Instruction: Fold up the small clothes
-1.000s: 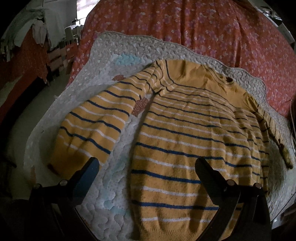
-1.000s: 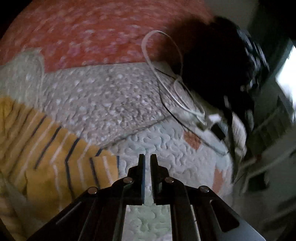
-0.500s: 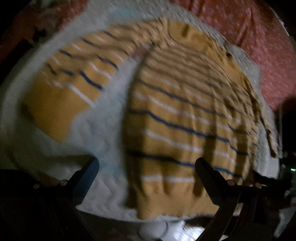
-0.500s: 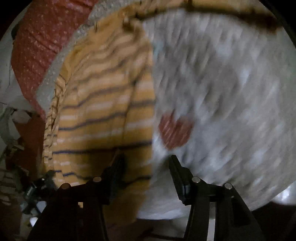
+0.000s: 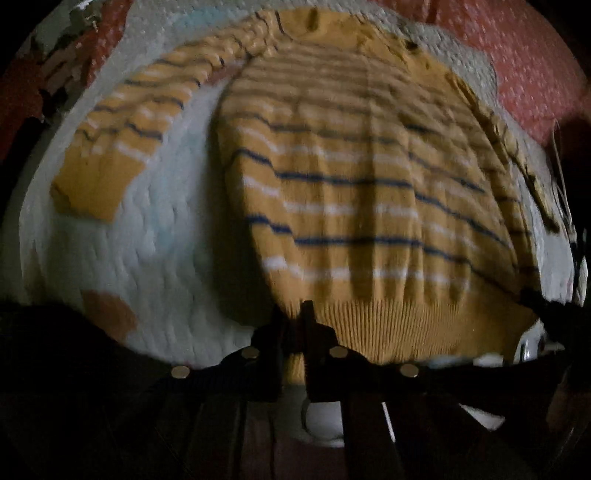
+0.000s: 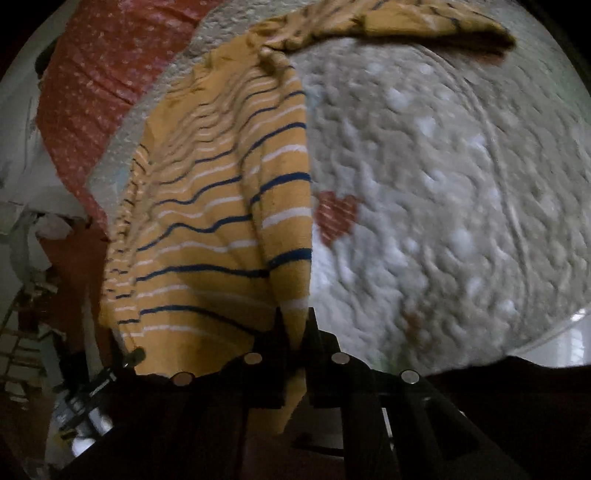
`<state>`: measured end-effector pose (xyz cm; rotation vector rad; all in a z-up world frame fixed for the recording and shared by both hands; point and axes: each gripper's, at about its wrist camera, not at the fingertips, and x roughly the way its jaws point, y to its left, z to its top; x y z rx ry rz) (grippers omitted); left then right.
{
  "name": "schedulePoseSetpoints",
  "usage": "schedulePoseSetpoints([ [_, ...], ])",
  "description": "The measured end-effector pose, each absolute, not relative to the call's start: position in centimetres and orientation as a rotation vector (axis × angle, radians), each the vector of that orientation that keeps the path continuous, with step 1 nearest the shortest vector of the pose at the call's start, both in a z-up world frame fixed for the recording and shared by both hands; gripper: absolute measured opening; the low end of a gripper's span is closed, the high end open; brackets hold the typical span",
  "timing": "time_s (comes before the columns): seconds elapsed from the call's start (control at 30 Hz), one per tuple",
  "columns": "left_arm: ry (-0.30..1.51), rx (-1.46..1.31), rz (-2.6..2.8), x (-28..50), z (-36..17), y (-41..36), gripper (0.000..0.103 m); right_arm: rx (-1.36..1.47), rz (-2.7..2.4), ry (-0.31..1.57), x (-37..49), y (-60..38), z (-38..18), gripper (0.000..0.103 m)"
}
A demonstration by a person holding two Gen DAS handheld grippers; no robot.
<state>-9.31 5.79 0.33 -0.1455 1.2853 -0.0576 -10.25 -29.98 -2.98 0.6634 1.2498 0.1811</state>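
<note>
A yellow sweater [image 5: 362, 192] with blue and white stripes lies on a white quilted mat [image 5: 155, 236]. Its left sleeve [image 5: 122, 147] is spread out to the side. My left gripper [image 5: 293, 314] is shut on the ribbed hem at the sweater's lower left corner. In the right wrist view my right gripper [image 6: 293, 317] is shut on the sweater's [image 6: 221, 221] lower right corner, and the cloth rises in a ridge from the jaws. The right sleeve [image 6: 406, 18] lies across the far top of the mat [image 6: 443, 184].
A red flowered bedspread [image 5: 524, 62] lies beyond the mat, and shows in the right wrist view [image 6: 99, 74]. The mat has red heart patches [image 6: 336, 218]. The mat's near edge runs just in front of both grippers. Cluttered dim room at the left [image 6: 33, 295].
Both grippers came down to the sweater's hem and closed on its two lower corners. The left was wide open a second ago; the right swung over from the far mat.
</note>
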Motion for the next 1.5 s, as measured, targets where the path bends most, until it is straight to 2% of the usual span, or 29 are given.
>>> schedulePoseSetpoints([
  [0.1, 1.321, -0.149, -0.094, -10.6, -0.7, 5.5, 0.006, 0.663, 0.172, 1.294, -9.9, -30.2, -3.1, 0.011],
  [0.17, 1.326, -0.177, -0.128, -11.0, -0.6, 5.7, 0.007, 0.607, 0.167, 1.221, -9.4, -31.0, -0.7, 0.011],
  [0.23, 1.279, -0.186, -0.158, -11.3, 0.8, 6.0, 0.007, 0.498, 0.142, 1.130, -8.0, -32.4, 2.5, 0.018],
  [0.3, 1.236, -0.177, -0.173, -11.2, 2.1, 5.9, 0.013, 0.384, 0.081, 1.031, -5.4, -34.2, 5.3, 0.053],
  [0.33, 1.216, -0.172, -0.173, -10.9, 2.7, 5.8, 0.019, 0.345, 0.057, 0.996, -4.2, -35.0, 5.9, 0.058],
  [0.37, 1.188, -0.165, -0.172, -10.5, 3.5, 5.7, 0.025, 0.311, 0.034, 0.973, -3.1, -35.6, 6.1, 0.059],
  [0.43, 1.159, -0.162, -0.178, -10.0, 4.5, 5.4, 0.032, 0.181, -0.046, 0.925, 0.1, -36.6, 5.9, 0.059],
  [0.57, 1.145, -0.155, -0.175, -7.9, 5.0, 4.7, 0.034, 0.132, -0.055, 0.909, 4.1, -37.1, 4.2, 0.059],
  [0.6, 1.148, -0.156, -0.170, -7.5, 4.9, 4.5, 0.034, 0.135, -0.064, 0.909, 4.7, -37.2, 3.7, 0.057],
  [0.63, 1.151, -0.156, -0.164, -7.3, 4.9, 4.7, 0.034, 0.127, -0.083, 0.924, 5.0, -37.7, 3.0, 0.048],
  [0.67, 1.155, -0.156, -0.158, -6.9, 4.7, 4.7, 0.034, 0.123, -0.094, 0.947, 5.2, -38.2, 2.4, 0.003],
  [0.7, 1.160, -0.157, -0.154, -6.5, 4.5, 4.9, 0.034, 0.144, -0.103, 0.997, 5.7, -39.2, 1.6, 0.000],
  [0.9, 1.152, -0.185, -0.158, -4.3, 4.6, 5.5, 0.034, 0.304, -0.284, 0.892, 2.8, -47.1, 4.5, 0.000],
  [1.03, 1.117, -0.220, -0.161, -2.1, 5.0, 6.3, 0.034, 0.330, -0.174, 0.857, 2.1, -46.6, 6.6, 0.003],
  [1.07, 1.104, -0.220, -0.159, -1.5, 5.0, 6.4, 0.036, 0.334, -0.124, 0.880, 2.6, -45.6, 6.4, 0.012],
  [1.1, 1.096, -0.221, -0.156, -1.1, 5.0, 6.5, 0.037, 0.327, -0.090, 0.906, 3.0, -44.5, 6.1, 0.032],
  [1.17, 1.088, -0.232, -0.153, -0.3, 4.8, 6.7, 0.039, 0.305, -0.068, 0.923, 4.0, -42.5, 5.2, 0.049],
  [1.4, 1.065, -0.213, -0.140, 0.4, 3.6, 7.6, 0.041, 0.242, -0.117, 1.005, 7.2, -39.3, 0.9, 0.047],
  [1.43, 1.067, -0.208, -0.135, 0.4, 3.3, 7.7, 0.041, 0.205, -0.159, 1.030, 7.5, -39.3, 0.3, 0.040],
  [1.47, 1.070, -0.208, -0.129, 0.5, 3.0, 7.9, 0.041, 0.197, -0.180, 1.038, 7.5, -39.5, 0.2, 0.012],
  [1.5, 1.073, -0.215, -0.125, 0.6, 2.7, 8.2, 0.041, 0.233, -0.202, 1.025, 7.2, -40.2, 0.5, 0.004],
])
